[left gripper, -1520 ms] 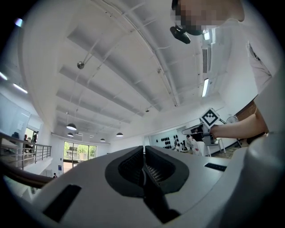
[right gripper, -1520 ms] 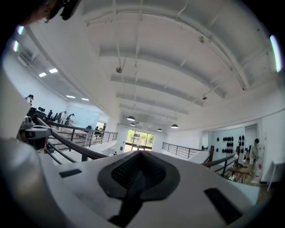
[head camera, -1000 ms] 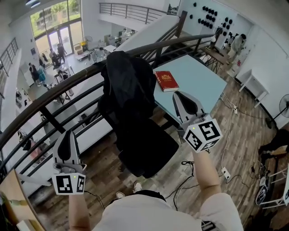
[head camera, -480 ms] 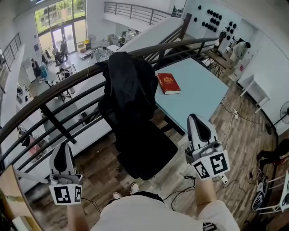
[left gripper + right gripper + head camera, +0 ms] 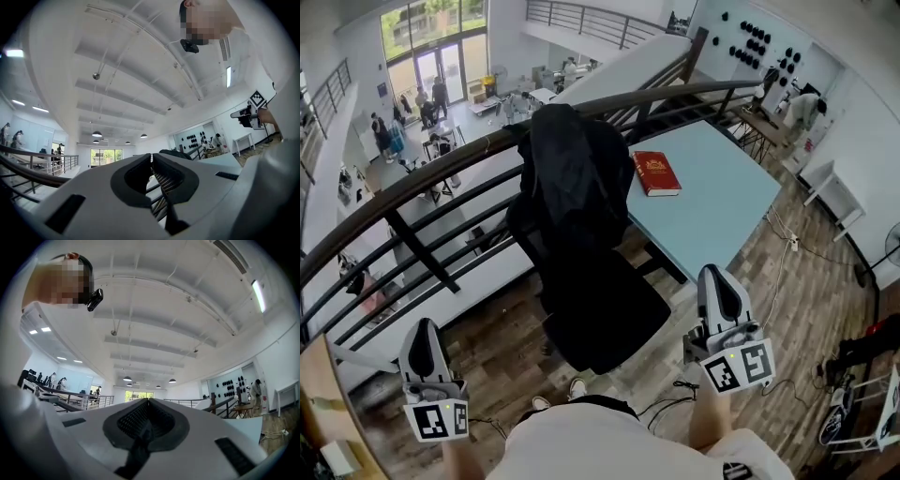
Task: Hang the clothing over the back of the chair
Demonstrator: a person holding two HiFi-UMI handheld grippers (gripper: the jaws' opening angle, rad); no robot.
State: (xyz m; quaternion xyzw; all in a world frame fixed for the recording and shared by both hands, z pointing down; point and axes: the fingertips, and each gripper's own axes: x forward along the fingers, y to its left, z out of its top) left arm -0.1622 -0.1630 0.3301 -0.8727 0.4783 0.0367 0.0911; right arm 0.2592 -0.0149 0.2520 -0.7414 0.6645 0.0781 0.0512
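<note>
A black garment (image 5: 570, 173) hangs draped over the back of a black office chair (image 5: 605, 314) in the middle of the head view. Both grippers are well short of the chair, near my body. My left gripper (image 5: 422, 326) is at the lower left, shut and empty. My right gripper (image 5: 719, 273) is at the lower right beside the seat, shut with nothing between its jaws. In the left gripper view the left gripper (image 5: 151, 156) points slightly upward and the dark garment (image 5: 174, 153) shows just past its tips. The right gripper view shows the right gripper (image 5: 147, 400) against the ceiling.
A light blue table (image 5: 717, 202) with a red book (image 5: 656, 172) stands right of the chair. A dark railing (image 5: 412, 192) runs behind the chair over a drop to a lower floor. Cables (image 5: 675, 398) lie on the wood floor near my feet.
Both grippers have drawn back from the chair toward my body and sunk lower in the head view. The garment stays draped on the chair back.
</note>
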